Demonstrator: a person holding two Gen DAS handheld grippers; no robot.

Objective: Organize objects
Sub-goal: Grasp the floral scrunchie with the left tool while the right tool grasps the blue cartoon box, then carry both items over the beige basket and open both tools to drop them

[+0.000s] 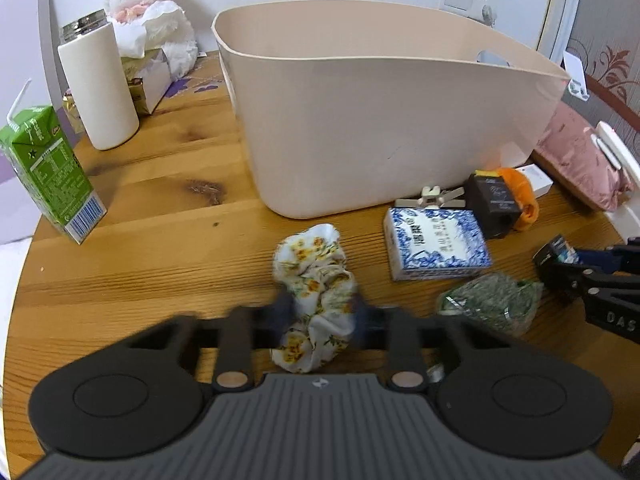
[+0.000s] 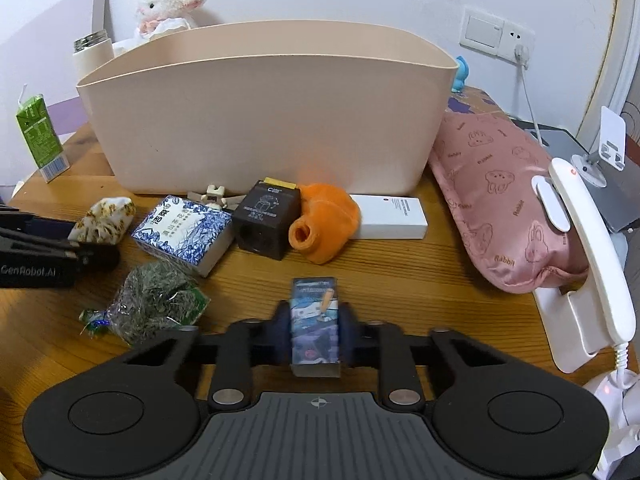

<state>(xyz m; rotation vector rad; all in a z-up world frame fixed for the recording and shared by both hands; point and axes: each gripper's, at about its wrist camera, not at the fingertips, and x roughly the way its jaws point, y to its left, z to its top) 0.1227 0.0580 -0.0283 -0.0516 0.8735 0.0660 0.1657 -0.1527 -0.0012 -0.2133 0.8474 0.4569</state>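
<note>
Beige bin at bench rear: interior floor hidden, contents cannot be told. Left gripper jaws clamped on floral scrunchie; right gripper jaws clamped on small printed box (both low, in front of bin). Remaining loose: blue-white box, black cube, orange cloth, green packet.

Things to sort, in front of a beige bin

A tall beige bin stands open on the wooden surface. Before it lie a blue-and-white patterned box, a black cube box, a crumpled orange cloth, a flat white box and a clear bag of green dried leaves. A floral fabric scrunchie sits pinched between the left jaws; a small blue printed box stands upright, pinched between the right jaws.
</note>
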